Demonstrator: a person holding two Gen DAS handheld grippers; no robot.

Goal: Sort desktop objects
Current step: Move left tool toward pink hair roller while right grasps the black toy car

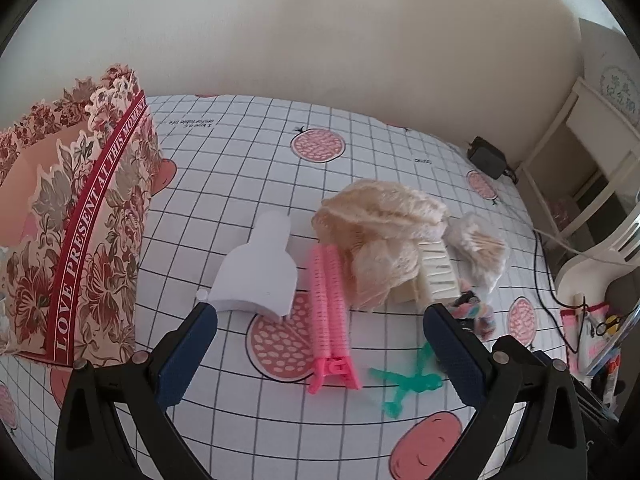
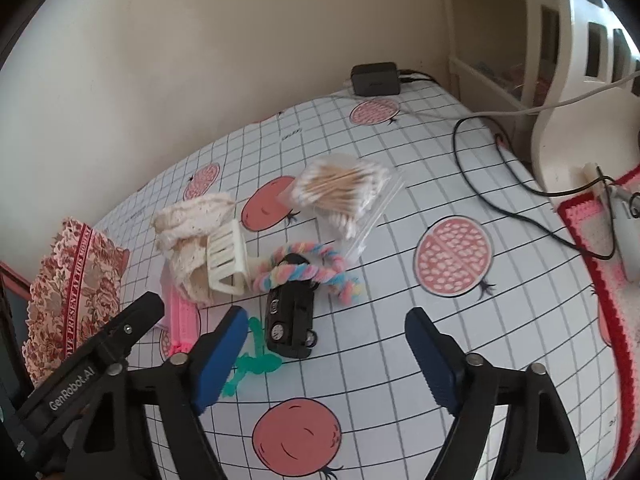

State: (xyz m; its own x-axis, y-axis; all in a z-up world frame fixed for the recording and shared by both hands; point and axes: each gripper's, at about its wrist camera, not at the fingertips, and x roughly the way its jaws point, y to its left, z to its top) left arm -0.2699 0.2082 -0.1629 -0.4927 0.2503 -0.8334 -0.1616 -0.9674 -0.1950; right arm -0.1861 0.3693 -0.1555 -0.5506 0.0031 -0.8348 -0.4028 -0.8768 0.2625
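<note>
Lying just ahead of the spread, empty right claw [image 2: 326,330]: a black toy car [image 2: 291,320].

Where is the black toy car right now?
In the right wrist view the black toy car lies on the checked tablecloth just ahead of the open right gripper, touching the pastel twisted rope, with the green plastic figure at its left.

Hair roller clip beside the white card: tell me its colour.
Bright pink, the hair roller clip shows best in the left wrist view.
</note>
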